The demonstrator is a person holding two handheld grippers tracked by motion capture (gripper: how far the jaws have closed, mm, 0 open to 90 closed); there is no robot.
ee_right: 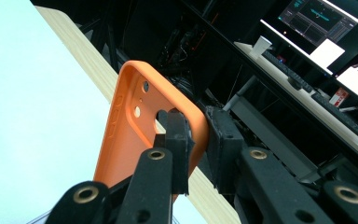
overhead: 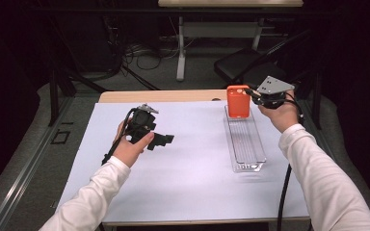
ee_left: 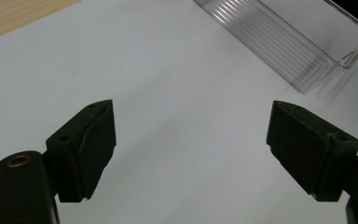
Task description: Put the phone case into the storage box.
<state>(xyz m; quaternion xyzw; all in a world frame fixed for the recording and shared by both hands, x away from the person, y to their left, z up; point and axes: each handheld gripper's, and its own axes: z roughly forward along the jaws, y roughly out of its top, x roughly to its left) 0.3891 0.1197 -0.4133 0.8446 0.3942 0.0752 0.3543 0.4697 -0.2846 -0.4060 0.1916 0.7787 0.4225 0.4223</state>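
Right gripper [overhead: 251, 96] clamps orange phone case [overhead: 238, 101] by its edge, upper right of high view. Case upright, long axis vertical, hanging directly above far end of clear tray [overhead: 257, 159]. Left gripper [overhead: 166, 139] wide, empty, centre-left.

Item count: one orange phone case [overhead: 238, 101]; one clear plastic tray [overhead: 245, 144]; two handheld grippers, left [overhead: 166, 139] and right [overhead: 248, 92]; one white table mat [overhead: 188, 168].

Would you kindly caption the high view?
Right gripper holds orange phone case above clear tray; left gripper open.
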